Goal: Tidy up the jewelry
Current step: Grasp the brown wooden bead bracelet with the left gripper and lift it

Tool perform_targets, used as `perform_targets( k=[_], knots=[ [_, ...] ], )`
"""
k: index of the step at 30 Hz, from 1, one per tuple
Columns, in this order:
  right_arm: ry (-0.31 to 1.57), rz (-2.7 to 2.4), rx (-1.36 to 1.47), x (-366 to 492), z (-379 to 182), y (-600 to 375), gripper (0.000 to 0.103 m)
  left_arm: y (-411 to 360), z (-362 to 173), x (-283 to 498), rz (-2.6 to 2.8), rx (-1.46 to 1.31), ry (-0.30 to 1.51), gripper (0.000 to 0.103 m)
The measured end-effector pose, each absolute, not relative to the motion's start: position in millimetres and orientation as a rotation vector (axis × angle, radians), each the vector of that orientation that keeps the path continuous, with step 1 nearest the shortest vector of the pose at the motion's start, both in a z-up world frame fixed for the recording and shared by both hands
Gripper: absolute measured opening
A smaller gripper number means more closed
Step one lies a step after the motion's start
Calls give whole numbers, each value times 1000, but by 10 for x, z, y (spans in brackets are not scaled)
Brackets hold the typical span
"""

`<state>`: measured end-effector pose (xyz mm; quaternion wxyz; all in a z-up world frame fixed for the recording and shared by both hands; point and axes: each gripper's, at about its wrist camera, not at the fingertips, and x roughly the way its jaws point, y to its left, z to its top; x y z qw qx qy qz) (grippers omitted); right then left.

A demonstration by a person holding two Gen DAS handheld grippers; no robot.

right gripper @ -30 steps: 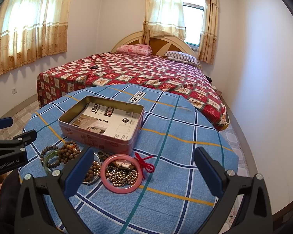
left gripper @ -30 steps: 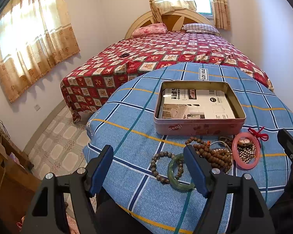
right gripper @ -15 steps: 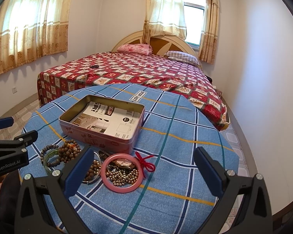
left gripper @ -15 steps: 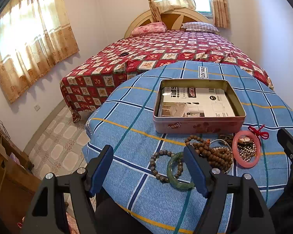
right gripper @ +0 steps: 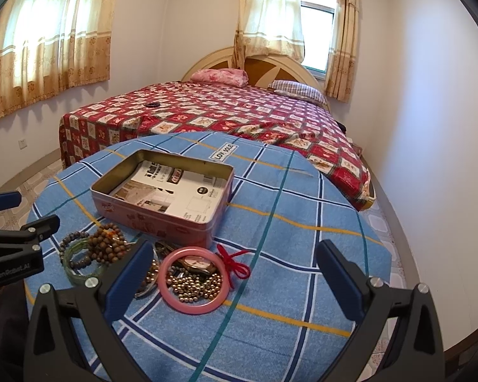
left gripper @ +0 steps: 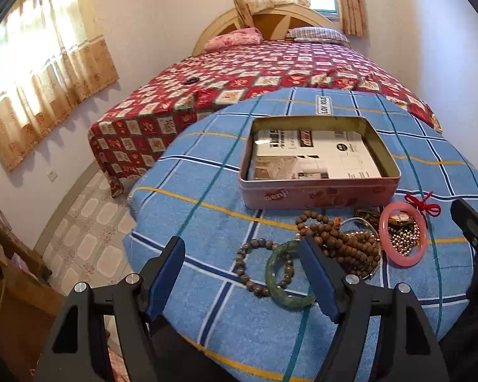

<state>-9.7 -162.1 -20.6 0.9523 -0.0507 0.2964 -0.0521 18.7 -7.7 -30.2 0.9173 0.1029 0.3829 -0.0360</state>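
The left tool's (left gripper: 242,273) near finger is covering part of the green bangle (left gripper: 286,286) and the brown bead strand (left gripper: 337,238). The pink bangle (right gripper: 192,278) is overlying a watch (right gripper: 196,262), possibly a wristwatch, its dial too small to read. The tabletop's (right gripper: 302,286) near edge is running out of frame.

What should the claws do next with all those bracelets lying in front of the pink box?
Probably lower the left claw onto the green bangle right in front of it. Both claws are open and hold nothing, all the jewelry lies on the blue cloth, and the pink box holds only a printed card, so the first piece has yet to go in.
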Motion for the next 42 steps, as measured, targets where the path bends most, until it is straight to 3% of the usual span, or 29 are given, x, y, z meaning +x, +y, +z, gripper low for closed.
perform_targets(
  k=[17,19,20,21,22,25,35,42],
  knots=[
    [717,-146,-75,99,-544,-1905,103,-503,-604,427,-236,215,837,74],
    [720,-147,-72,110,-552,-1918,103,-512,-648,454,-254,206,846,66],
    [724,-147,-71,115,-558,-1926,103,-515,-660,459,-287,190,854,50],
    [726,-147,-70,123,-564,-1930,103,-517,-664,456,-313,176,861,41],
    [729,-148,-71,127,-577,-1934,103,-515,-655,444,-318,174,856,39],
    [738,-148,-72,134,-600,-1943,103,-470,-590,415,-357,140,837,19],
    [729,-131,-65,192,-598,-1990,101,-343,-269,345,-360,135,743,14],
    [756,-77,-42,334,-639,-2015,75,-212,-76,361,-305,153,672,14]
  ],
)
